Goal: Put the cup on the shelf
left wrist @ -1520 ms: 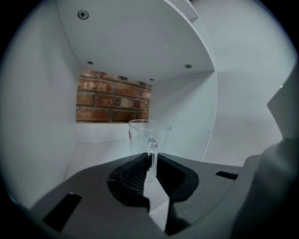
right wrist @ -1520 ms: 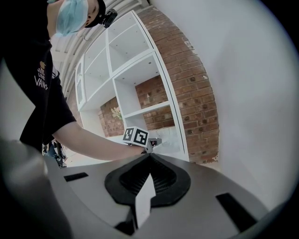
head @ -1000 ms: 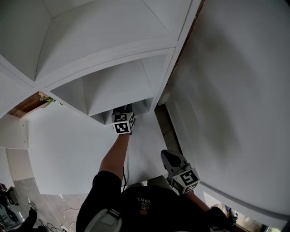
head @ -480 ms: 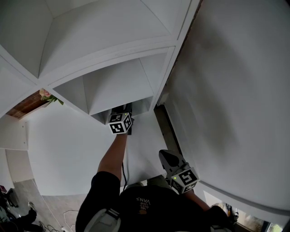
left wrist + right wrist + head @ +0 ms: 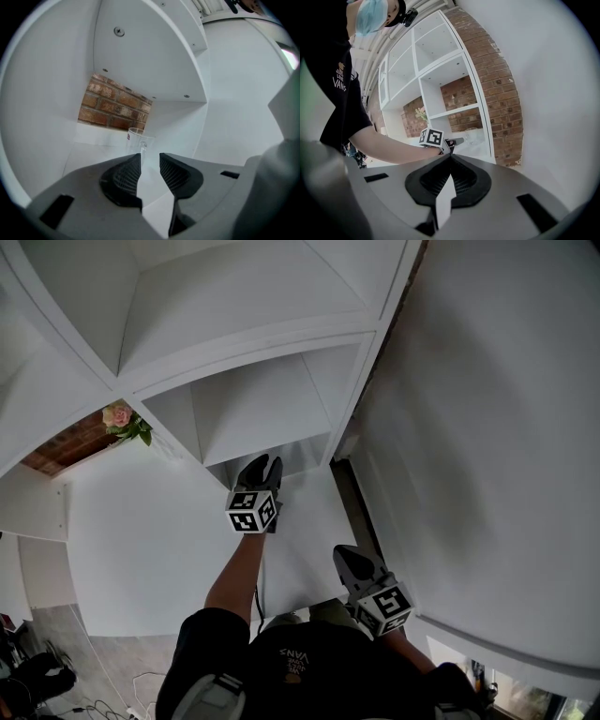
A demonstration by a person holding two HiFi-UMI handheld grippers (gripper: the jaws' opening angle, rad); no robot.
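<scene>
Both grippers are holding nothing: left gripper [image 5: 150, 159] is standing spread just before the cup [image 5: 137, 139], upright on the shelf [image 5: 93, 140]; right gripper [image 5: 450, 159] is pressed together. Placement appears done; next, backing straight out.

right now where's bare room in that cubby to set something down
Cubby floor is bare left of the cup up to the side wall; a narrower strip lies right of it. Crowded only in front, where the open left gripper points.

Shelf [image 5: 253, 413] white; wall [image 5: 115, 105] red-brown brick; cup [image 5: 135, 137] clear, colourless; left gripper [image 5: 261, 470] and right gripper [image 5: 345, 561] dark grey, marker cubes [image 5: 251, 512] patterned black-and-white; flower [image 5: 117, 415] pink.
</scene>
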